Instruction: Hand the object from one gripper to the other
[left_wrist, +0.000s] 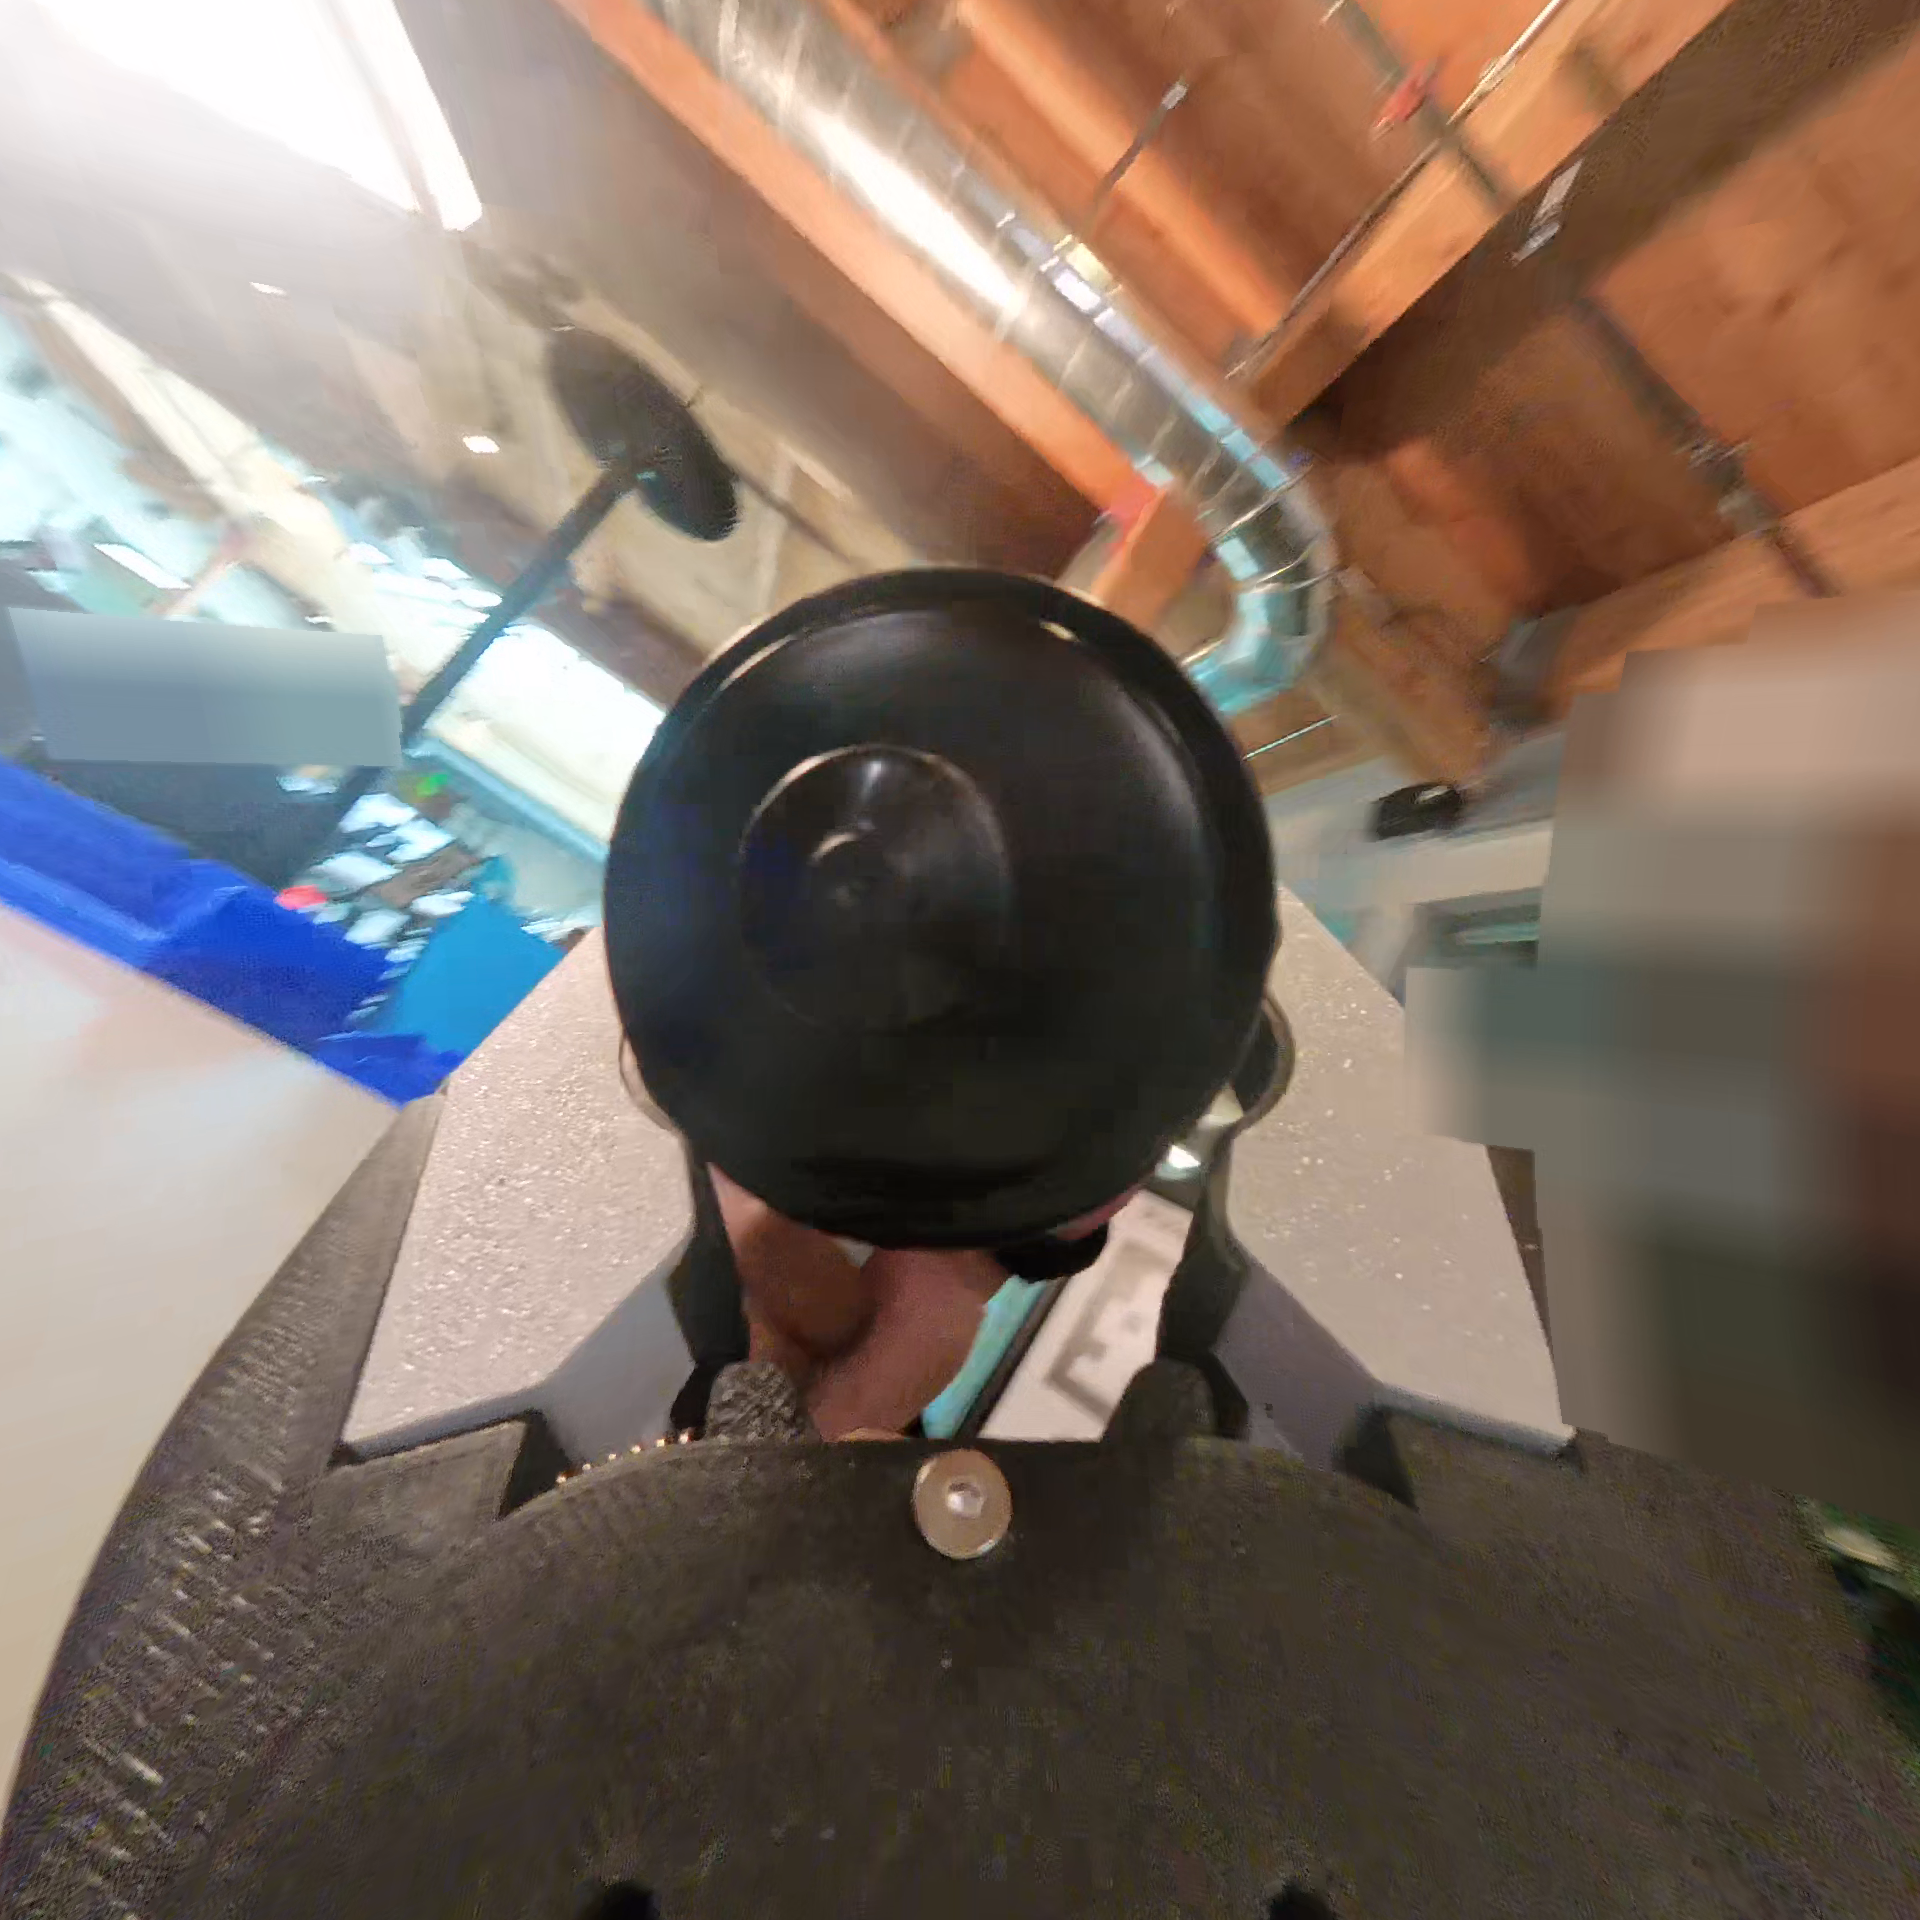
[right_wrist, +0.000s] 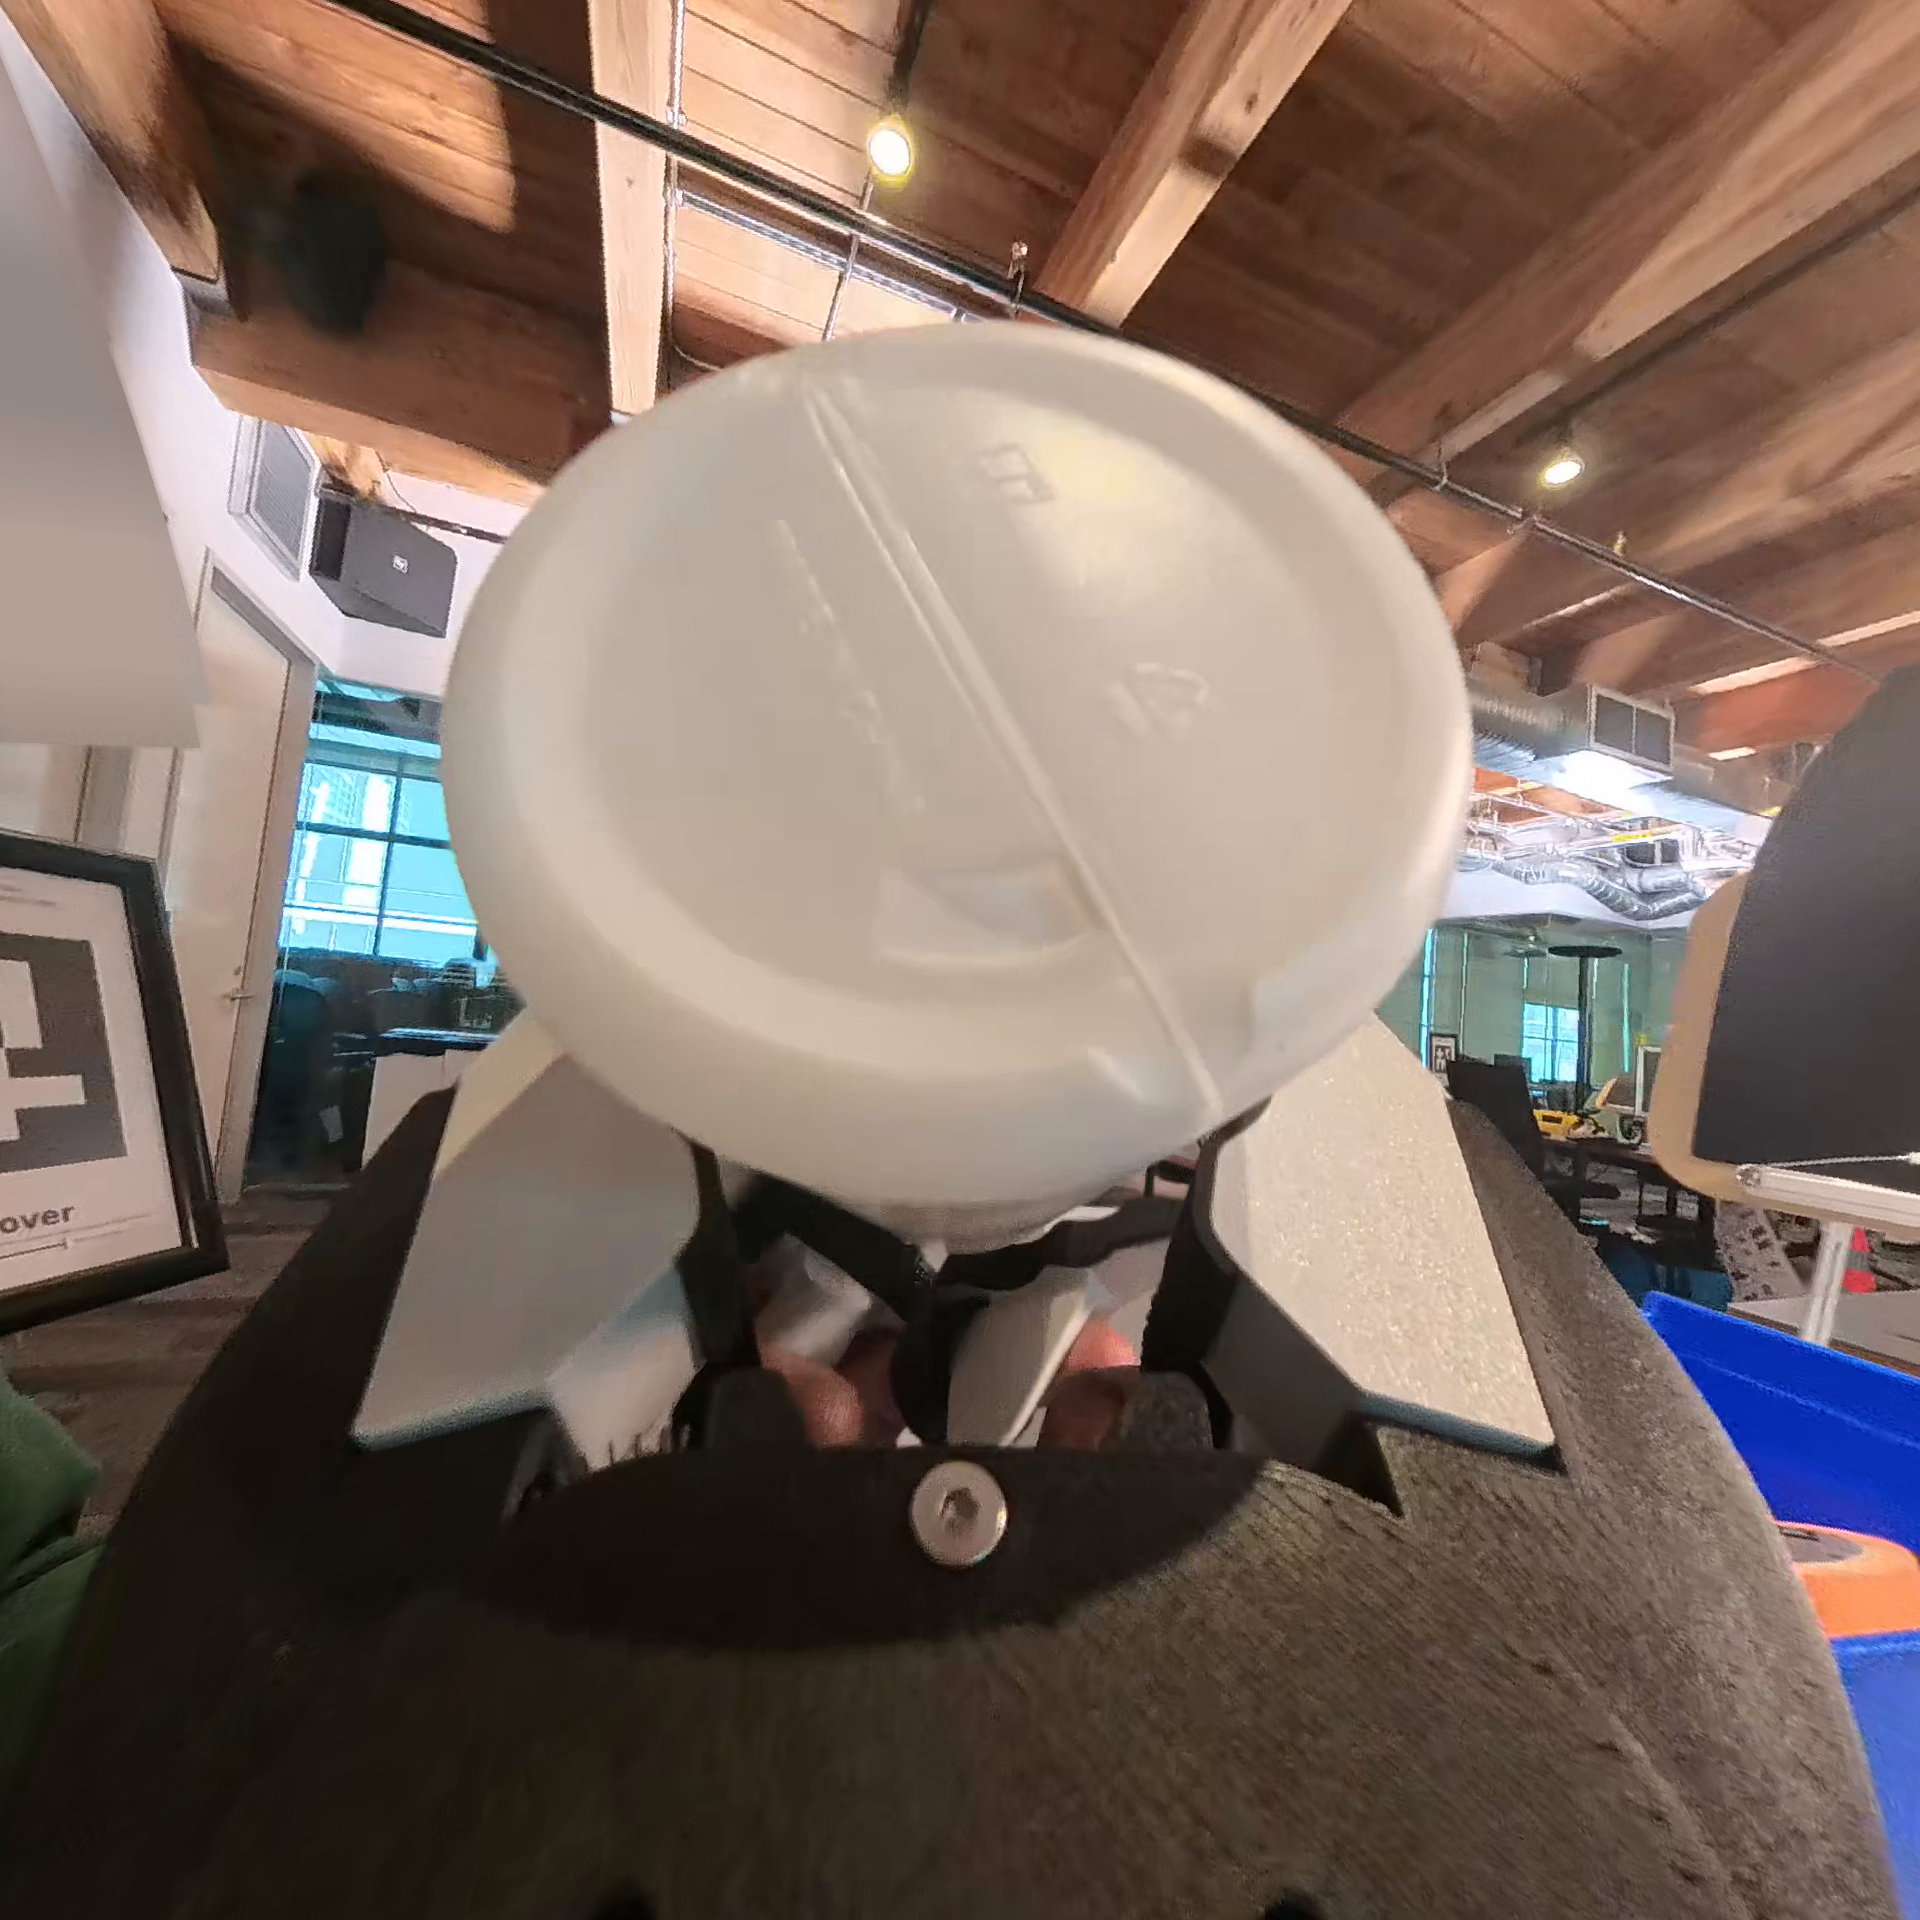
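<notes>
A white plastic bottle with a black nozzle cap is held in the air between my two grippers, which face each other. In the left wrist view its black cap (left_wrist: 935, 914) points at the camera, and my left gripper (left_wrist: 940, 997) has its grey fingers (left_wrist: 540, 1174) pressed against both sides. In the right wrist view its white base (right_wrist: 956, 748) points at the camera, and my right gripper (right_wrist: 956, 1049) has its fingers (right_wrist: 1371, 1236) against both sides. The bottle hides all the fingertips. Past it, each view shows the other gripper's black parts and a hand (left_wrist: 831, 1320).
A blue bin (left_wrist: 208, 925) stands beyond a white table surface (left_wrist: 156, 1195); it also shows in the right wrist view (right_wrist: 1787, 1392), with an orange roll (right_wrist: 1849, 1569) beside it. A framed marker picture (right_wrist: 83, 1070) stands at the left. A green sleeve (right_wrist: 31, 1507) is at the lower left.
</notes>
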